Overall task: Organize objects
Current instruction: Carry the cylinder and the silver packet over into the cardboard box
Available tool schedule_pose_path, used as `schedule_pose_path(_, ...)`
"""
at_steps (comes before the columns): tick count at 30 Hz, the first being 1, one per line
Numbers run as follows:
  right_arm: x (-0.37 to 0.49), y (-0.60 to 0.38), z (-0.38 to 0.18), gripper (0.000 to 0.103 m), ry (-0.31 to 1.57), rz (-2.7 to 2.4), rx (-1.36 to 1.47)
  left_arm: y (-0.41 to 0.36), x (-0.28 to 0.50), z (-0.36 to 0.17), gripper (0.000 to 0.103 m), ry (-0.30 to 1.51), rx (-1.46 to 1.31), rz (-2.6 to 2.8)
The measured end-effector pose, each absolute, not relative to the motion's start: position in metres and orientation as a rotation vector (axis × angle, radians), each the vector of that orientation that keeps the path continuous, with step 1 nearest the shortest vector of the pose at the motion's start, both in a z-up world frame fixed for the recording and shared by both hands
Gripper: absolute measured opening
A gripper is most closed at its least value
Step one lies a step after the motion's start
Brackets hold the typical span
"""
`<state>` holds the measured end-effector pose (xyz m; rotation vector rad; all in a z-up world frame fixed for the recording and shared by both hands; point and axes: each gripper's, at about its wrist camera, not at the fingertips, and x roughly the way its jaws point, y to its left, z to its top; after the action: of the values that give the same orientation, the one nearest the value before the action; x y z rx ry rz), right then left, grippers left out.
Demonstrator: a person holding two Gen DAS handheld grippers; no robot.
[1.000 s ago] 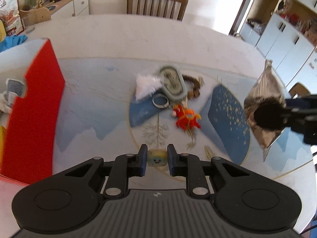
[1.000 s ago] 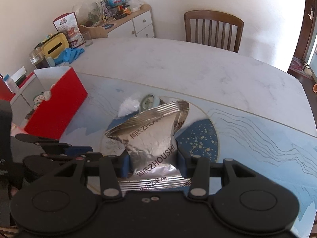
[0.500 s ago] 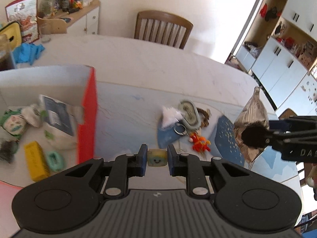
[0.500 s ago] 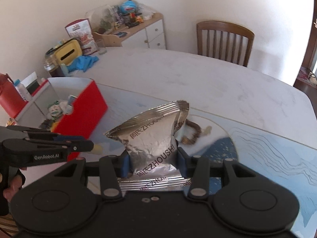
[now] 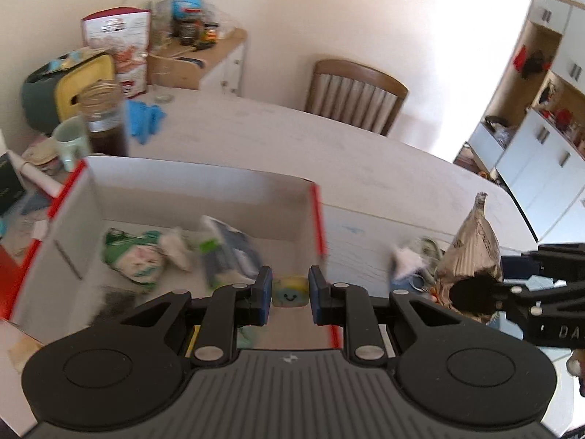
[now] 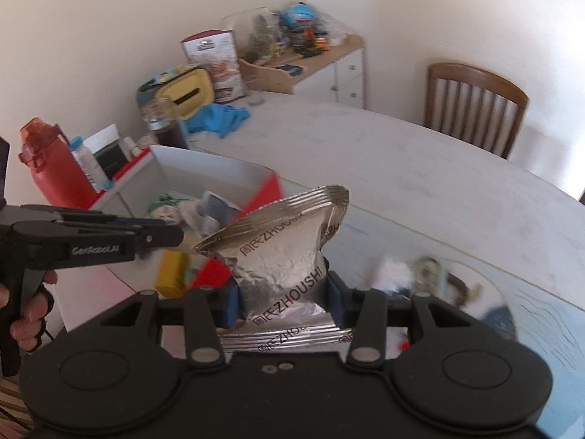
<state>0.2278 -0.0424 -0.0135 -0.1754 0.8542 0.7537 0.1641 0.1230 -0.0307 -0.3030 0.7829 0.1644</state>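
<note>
- Both grippers are now sitting over or beside the red box, whereas a second ago they were over the blue-patterned part of the desk, with the box off to the left.
- Filling the left half of the left wrist view, the red box is showing its white inside, with a green-and-white packet, a blue-grey packet and other blurred bits lying in it.
- Behind the box, a brown jar, a pale green mug and a blue cloth are sitting at the far edge of the desk, and a wooden chair is standing beyond it.
- Clenched in the jaws of the right gripper, the silver foil pouch is standing upright, its crimped top fanning out above them, just beside the box's near red corner.
- Between the blue pads of the left gripper, the small yellow toy with a smiling face is being held above the box's near right corner, the jaws closed on it.
- Lying on the blue pattern to the right of the box are a white tuft, a grey-green oval thing and some small blurred pieces.
- Gripping the left gripper's handle, a hand is showing at the left edge of the right wrist view.
</note>
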Motion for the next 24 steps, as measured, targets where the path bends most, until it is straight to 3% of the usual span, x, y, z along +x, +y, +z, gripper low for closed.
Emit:
schedule_pose_path(13,0.219,0.065,-0.02,0.045,0.865,0.835,-0.259,0.221,0.158,-0.043,0.02,0.806,-0.273,0.263)
schedule_pose_path(24,0.227,0.13,-0.07,0.045,0.986,0.823,-0.368,0.253,0.174,-0.082,0.02,0.938,-0.305,0.212)
